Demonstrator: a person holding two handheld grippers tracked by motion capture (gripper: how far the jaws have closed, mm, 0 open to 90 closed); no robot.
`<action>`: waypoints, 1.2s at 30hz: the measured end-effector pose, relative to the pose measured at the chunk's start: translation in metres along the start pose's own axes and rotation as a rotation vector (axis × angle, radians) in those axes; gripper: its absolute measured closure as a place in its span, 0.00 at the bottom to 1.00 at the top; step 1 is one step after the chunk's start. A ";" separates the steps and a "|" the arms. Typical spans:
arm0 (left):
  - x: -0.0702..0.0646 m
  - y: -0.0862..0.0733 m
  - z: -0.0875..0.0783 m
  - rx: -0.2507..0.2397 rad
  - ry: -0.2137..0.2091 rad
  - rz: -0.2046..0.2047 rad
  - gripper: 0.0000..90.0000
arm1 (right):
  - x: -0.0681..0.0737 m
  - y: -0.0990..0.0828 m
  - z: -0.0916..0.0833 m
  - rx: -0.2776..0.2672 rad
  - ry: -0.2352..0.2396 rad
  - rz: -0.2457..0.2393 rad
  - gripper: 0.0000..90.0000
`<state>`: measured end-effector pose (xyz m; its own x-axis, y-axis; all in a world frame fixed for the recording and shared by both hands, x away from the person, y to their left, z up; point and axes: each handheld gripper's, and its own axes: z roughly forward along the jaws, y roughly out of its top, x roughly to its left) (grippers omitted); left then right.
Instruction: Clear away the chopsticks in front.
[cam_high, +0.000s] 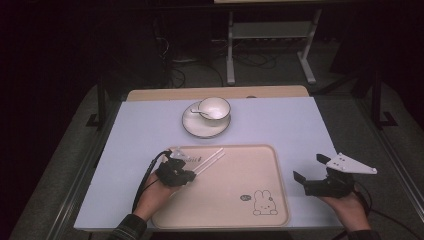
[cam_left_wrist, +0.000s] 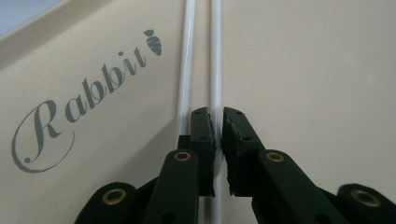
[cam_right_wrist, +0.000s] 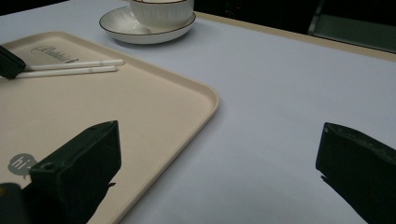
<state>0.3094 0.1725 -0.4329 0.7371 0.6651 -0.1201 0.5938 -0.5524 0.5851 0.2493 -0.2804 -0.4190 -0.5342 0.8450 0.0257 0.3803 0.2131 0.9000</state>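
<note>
Clenched almost fully, my left claw (cam_left_wrist: 218, 122) has its pads around one of the two white chopsticks (cam_left_wrist: 215, 56) on the beige tray (cam_high: 260, 160); in the left gripper view the right-hand stick runs straight up between the jaws, while the other chopstick (cam_left_wrist: 186, 70) lies just outside the left jaw, touching or nearly touching it. I judge the grip to be on that one stick only, though whether the pads truly pinch it or merely bracket it I cannot settle from that angle.

Both sticks lie side by side near the tray's far left corner, by the printed word "Rabbit" (cam_left_wrist: 79, 102). Their long axis runs away from my left claw, from the tray's left edge slanting toward its far edge, so the claw sits at their near ends and looks right down their length. That alignment is what the next move depends on: lifting from one end means the free far end will want to droop or swing, and the neighbour stick may get dragged along.

My right claw (cam_high: 309, 172) hangs spread wide and holding nothing, beyond the tray's right edge above the bare desk (cam_high: 300, 120). It is well apart from the sticks, so the left hand (cam_high: 152, 197) is plainly the nearer one.

Past the tray's far edge stands a white cup (cam_high: 215, 109) on a saucer (cam_high: 192, 125), with a spoon (cam_high: 200, 113) leaning inside, well clear of both claws.
</note>
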 end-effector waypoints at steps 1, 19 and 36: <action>0.000 0.001 0.000 0.005 0.000 -0.001 0.90 | 0.000 0.000 0.000 -0.001 0.001 0.002 0.00; -0.004 0.073 0.036 -0.076 -0.121 0.095 0.99 | 0.000 0.002 0.004 0.006 0.002 -0.009 0.00; 0.011 0.088 0.069 -0.034 -0.062 0.072 0.99 | -0.002 0.001 0.002 0.004 -0.001 -0.004 0.00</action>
<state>0.3917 0.0964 -0.4380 0.7967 0.5911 -0.1258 0.5279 -0.5794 0.6209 0.2517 -0.2807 -0.4191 -0.5349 0.8446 0.0219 0.3814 0.2183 0.8983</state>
